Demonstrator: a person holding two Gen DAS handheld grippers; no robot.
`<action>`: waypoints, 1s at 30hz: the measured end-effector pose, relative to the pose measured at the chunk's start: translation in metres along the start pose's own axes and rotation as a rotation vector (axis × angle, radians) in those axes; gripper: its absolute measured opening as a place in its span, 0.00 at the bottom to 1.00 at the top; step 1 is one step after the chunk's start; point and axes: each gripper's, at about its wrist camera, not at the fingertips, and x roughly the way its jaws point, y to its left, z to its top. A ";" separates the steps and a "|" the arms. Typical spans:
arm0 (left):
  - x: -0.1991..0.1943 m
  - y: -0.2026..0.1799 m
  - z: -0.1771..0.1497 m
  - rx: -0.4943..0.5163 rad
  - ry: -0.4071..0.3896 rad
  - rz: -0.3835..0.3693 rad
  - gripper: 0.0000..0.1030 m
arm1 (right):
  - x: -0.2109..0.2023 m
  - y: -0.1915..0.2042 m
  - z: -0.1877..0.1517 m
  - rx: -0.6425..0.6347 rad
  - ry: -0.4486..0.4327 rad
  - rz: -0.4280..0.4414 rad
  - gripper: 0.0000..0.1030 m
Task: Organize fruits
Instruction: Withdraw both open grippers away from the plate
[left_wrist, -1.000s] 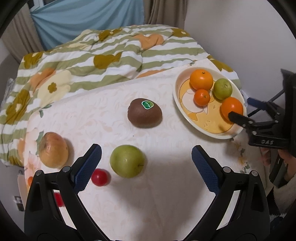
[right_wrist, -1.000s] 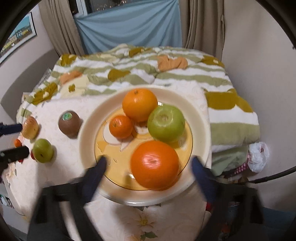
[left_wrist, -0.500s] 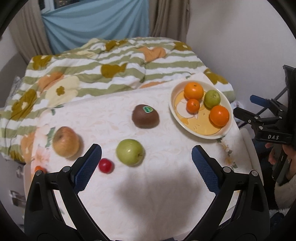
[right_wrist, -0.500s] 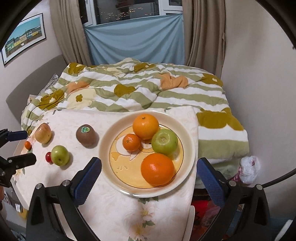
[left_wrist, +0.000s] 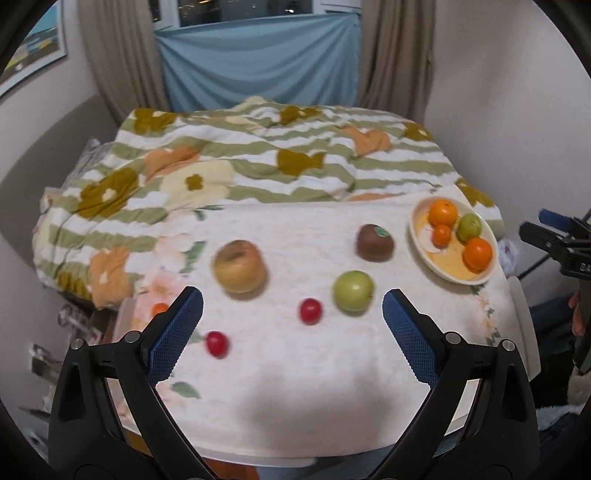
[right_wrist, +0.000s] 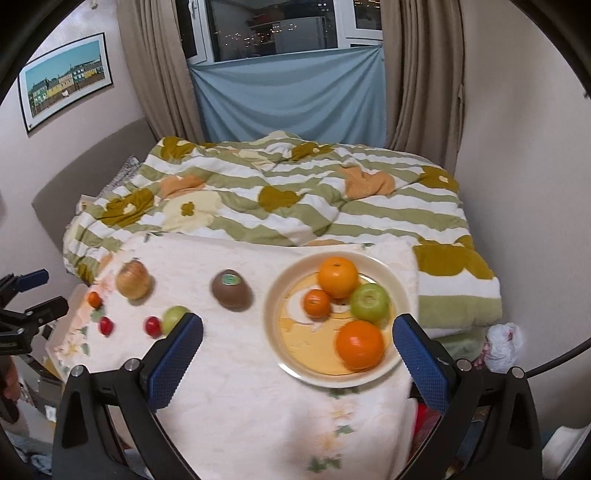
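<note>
A cream plate (right_wrist: 280, 295) (left_wrist: 417, 225) at the table's right end holds two oranges, a small mandarin and a green fruit (right_wrist: 369, 301). Loose on the flowered cloth lie a brown kiwi (left_wrist: 375, 242) (right_wrist: 232, 290), a green apple (left_wrist: 352, 290) (right_wrist: 173, 317), a yellowish apple (left_wrist: 239, 266) (right_wrist: 133, 283), two red cherry tomatoes (left_wrist: 310, 311) (left_wrist: 217, 343) and a small orange tomato (right_wrist: 95, 299). My left gripper (left_wrist: 291, 332) is open and empty above the table's near edge. The right gripper (right_wrist: 297, 354) is open and empty, raised in front of the plate.
A bed with a striped, flowered quilt (right_wrist: 295, 199) lies behind the table. Walls stand close on the right, curtains and a window at the back. A white plastic bag (right_wrist: 502, 343) lies on the floor to the right of the table.
Both grippers have pulled back and risen from the table, so the fruit and plate look smaller. The left view has swung leftward. No fruit has moved.
</note>
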 end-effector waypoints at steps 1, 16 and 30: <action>-0.001 0.009 0.001 -0.002 -0.002 0.004 1.00 | 0.000 0.008 0.001 0.002 0.002 0.002 0.99; 0.042 0.133 0.036 0.107 0.054 -0.077 1.00 | 0.035 0.111 0.006 0.179 0.000 -0.068 0.99; 0.135 0.165 0.041 0.248 0.139 -0.237 1.00 | 0.106 0.151 -0.014 0.340 0.117 -0.252 0.99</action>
